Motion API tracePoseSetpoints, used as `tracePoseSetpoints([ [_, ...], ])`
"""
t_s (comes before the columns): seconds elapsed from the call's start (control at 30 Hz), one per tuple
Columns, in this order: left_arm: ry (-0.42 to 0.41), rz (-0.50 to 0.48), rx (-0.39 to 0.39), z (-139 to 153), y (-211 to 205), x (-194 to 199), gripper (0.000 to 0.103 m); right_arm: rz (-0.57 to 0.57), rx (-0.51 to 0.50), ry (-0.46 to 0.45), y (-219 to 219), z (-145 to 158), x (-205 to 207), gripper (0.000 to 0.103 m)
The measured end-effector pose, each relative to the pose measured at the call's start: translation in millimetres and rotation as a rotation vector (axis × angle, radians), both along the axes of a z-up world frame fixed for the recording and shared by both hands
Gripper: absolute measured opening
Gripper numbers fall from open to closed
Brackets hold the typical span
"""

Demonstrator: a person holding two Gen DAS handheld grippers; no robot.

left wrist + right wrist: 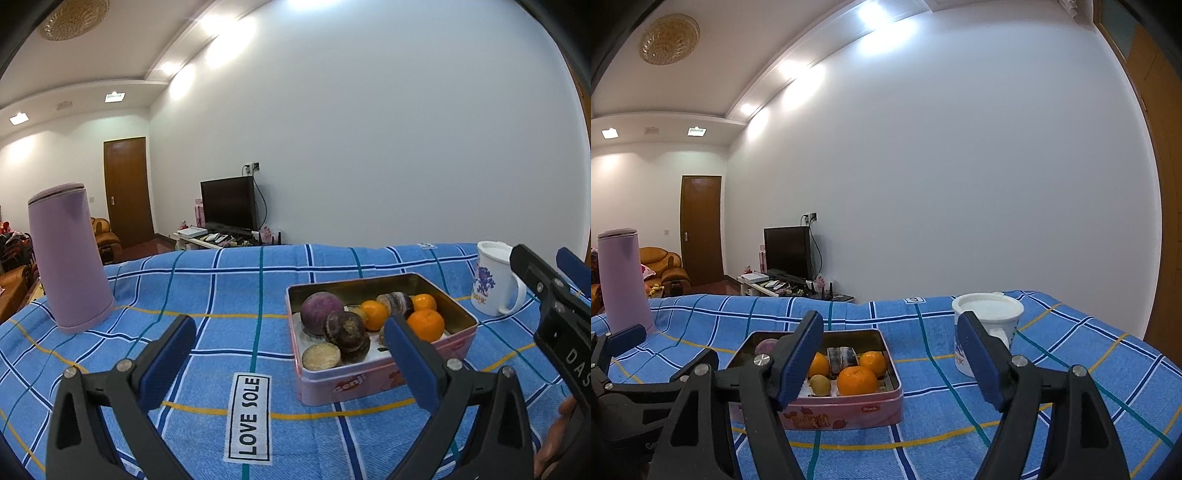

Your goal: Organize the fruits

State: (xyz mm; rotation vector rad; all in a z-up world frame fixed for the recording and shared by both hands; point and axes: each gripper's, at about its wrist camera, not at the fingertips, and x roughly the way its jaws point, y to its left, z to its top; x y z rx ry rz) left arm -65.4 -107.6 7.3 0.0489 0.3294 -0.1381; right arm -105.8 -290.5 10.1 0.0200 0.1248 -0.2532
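Note:
A pink tin box (384, 380) sits on the blue checked cloth and holds several fruits: oranges (425, 325), dark purple passion fruits (345, 330) and a round purple fruit (320, 308). The tin (849, 411) shows in the right wrist view with oranges (857, 381) and a small yellow fruit (820, 384). My left gripper (291, 363) is open and empty, hovering in front of the tin's left side. My right gripper (892, 360) is open and empty, just in front of the tin's right side. The right gripper also shows at the right edge of the left wrist view (546, 273).
A tall lilac flask (70, 258) stands at the left on the cloth. A white mug with a lid (495, 282) stands right of the tin, also in the right wrist view (988, 328). Behind the table are a TV (229, 203), a low stand and a brown door.

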Motion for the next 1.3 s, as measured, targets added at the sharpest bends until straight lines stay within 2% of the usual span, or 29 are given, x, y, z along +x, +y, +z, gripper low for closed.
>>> tracePoseSetpoints([
  [1.3,0.03,-0.006,-0.011,-2.8,1.4,4.5,0.103,-0.007,-0.004,0.016,-1.5,-0.5,1.4,0.076],
])
